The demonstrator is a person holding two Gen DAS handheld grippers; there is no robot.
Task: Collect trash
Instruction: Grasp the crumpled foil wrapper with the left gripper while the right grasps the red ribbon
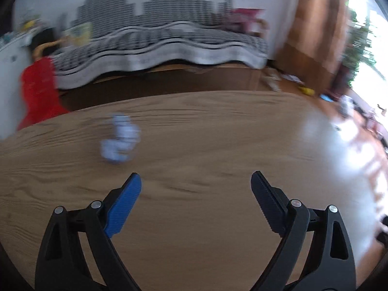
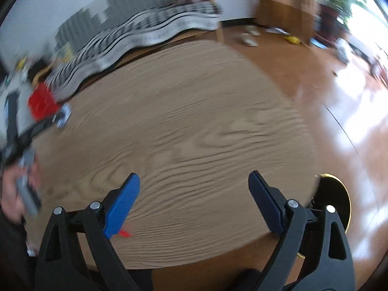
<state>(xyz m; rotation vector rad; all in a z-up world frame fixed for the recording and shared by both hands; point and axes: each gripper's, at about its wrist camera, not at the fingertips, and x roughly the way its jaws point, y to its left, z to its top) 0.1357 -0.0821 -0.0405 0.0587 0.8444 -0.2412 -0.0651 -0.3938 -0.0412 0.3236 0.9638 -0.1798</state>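
trash: a crumpled white and pale-blue wrapper (image 1: 120,143) lies on the round wood-grain table (image 1: 194,126), ahead and to the left of the left gripper, apart from it; blurred
left gripper: the black two-finger gripper with blue pads (image 1: 196,184) hovers over the table, jaws wide apart, nothing between them
red scrap: a small red scrap (image 2: 125,233) lies on the table just beside the right gripper's left pad
right gripper: the right gripper (image 2: 193,183) hangs over the near table edge, jaws spread and empty

Both wrist views look forward, low and close over the wooden table (image 1: 194,133), toward the striped sofa (image 1: 157,38) at frame top; motion blur probably hides finer overlap
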